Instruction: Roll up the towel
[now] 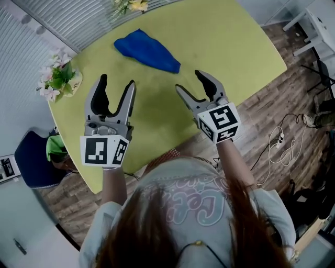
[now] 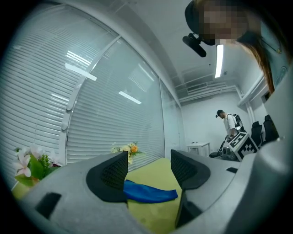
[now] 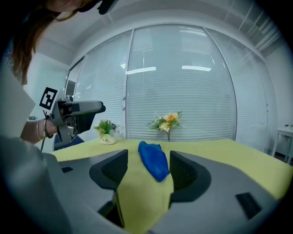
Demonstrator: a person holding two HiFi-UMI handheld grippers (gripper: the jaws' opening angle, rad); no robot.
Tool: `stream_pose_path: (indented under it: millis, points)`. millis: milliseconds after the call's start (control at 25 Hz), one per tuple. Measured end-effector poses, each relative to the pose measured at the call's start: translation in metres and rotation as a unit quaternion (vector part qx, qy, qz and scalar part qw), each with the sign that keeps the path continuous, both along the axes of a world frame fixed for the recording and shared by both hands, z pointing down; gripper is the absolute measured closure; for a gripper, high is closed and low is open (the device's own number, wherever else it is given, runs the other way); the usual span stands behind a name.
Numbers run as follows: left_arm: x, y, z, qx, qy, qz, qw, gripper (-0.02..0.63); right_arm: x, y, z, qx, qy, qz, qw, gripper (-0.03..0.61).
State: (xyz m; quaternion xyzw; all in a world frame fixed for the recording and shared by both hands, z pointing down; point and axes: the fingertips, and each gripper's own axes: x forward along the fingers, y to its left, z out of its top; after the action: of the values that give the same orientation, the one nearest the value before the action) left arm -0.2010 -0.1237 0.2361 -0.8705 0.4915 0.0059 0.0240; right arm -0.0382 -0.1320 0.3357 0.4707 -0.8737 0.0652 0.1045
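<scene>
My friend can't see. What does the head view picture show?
A bunched blue towel lies on a yellow-green table, with flowers at its left edge. A person holds the left gripper and the right gripper over the table, both open and empty, not touching the towel.

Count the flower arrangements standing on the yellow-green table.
2. A potted pink-and-white bunch sits at the left edge of the yellow-green table. A yellow-and-white bunch stands at the far edge, beyond the crumpled blue towel. None looks hidden.
</scene>
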Motion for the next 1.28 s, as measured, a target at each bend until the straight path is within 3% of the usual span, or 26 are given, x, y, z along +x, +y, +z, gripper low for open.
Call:
stream_pose_path:
  millis: [200, 480, 760, 960, 1200, 1280]
  points:
    - [-0.010, -0.044, 0.011, -0.009, -0.011, 0.017, 0.9998, 0.350, -0.002, -0.037, 0.038, -0.036, 0.031, 0.024, 0.999, 0.336]
    - [-0.017, -0.118, 0.034, -0.031, -0.069, 0.033, 0.9966, 0.350, 0.001, -0.072, 0.079, -0.092, 0.036, 0.042, 0.994, 0.368]
    - [-0.001, -0.191, 0.080, -0.094, -0.130, 0.061, 0.9851, 0.350, 0.003, -0.090, 0.096, -0.128, 0.047, 0.031, 0.990, 0.371]
    - [0.015, -0.239, 0.130, -0.154, -0.188, 0.102, 0.9647, 0.350, -0.001, -0.094, 0.110, -0.165, 0.034, 0.015, 0.986, 0.390]
    - [0.034, -0.297, 0.181, -0.202, -0.281, 0.132, 0.9289, 0.351, -0.002, -0.097, 0.114, -0.188, 0.027, 0.007, 0.982, 0.400]
    - [0.036, -0.305, 0.195, -0.215, -0.316, 0.143, 0.9131, 0.351, -0.003, -0.096, 0.115, -0.193, 0.031, 0.005, 0.981, 0.409]
